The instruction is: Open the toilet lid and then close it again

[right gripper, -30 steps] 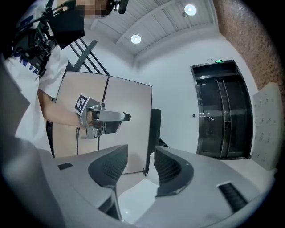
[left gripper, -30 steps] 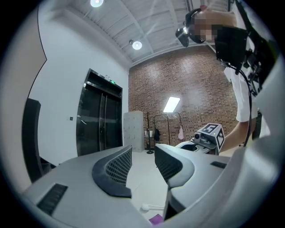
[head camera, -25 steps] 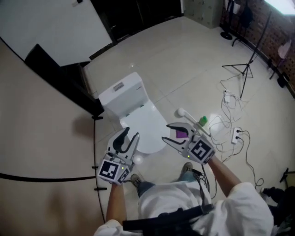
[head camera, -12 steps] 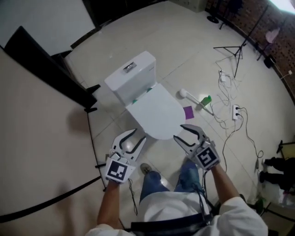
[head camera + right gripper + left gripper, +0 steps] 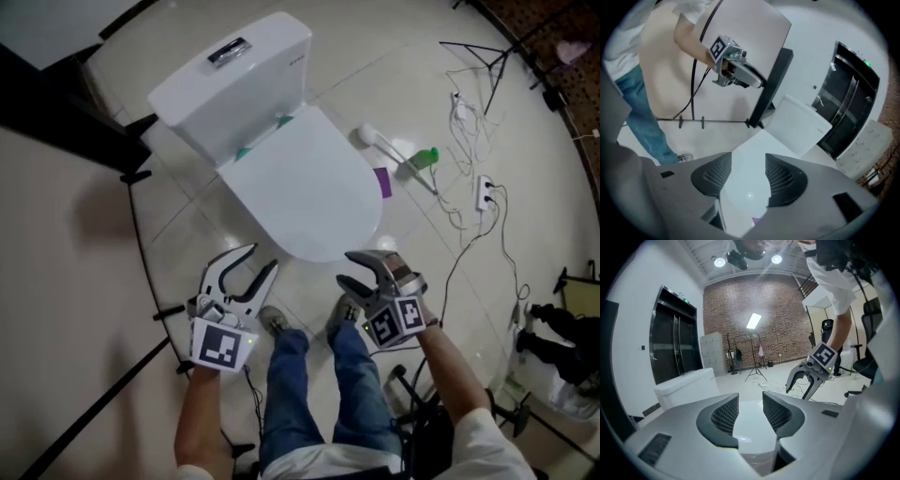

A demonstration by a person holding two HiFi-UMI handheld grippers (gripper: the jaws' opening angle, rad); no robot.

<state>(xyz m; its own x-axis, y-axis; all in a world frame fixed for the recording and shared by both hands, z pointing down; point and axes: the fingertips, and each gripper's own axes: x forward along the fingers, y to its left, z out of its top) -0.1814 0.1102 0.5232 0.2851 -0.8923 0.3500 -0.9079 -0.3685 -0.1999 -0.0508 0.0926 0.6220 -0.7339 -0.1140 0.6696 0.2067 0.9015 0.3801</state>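
The white toilet stands with its lid (image 5: 305, 187) down flat and its tank (image 5: 230, 80) behind. Both grippers hang low in front of the bowl's front edge, apart from it. My left gripper (image 5: 262, 260) is open with nothing between its fingers; in the left gripper view the lid (image 5: 749, 409) shows beyond the gap and the tank (image 5: 686, 385) sits to the left. My right gripper (image 5: 345, 269) is open too, its jaws have just been opening, and only the lid (image 5: 757, 157) is seen past them. Each gripper view shows the other gripper across the bowl.
A white-handled brush (image 5: 375, 141), a green bottle (image 5: 424, 157) and a purple piece (image 5: 382, 183) lie right of the toilet. Cables and a power strip (image 5: 485, 192) run further right. A black panel base (image 5: 56, 122) stands at left. The person's shoes (image 5: 274, 321) are between the grippers.
Both grippers have come down in front of the toilet, and the head view has tilted down so the toilet fills more of it. The right jaws stand wider.
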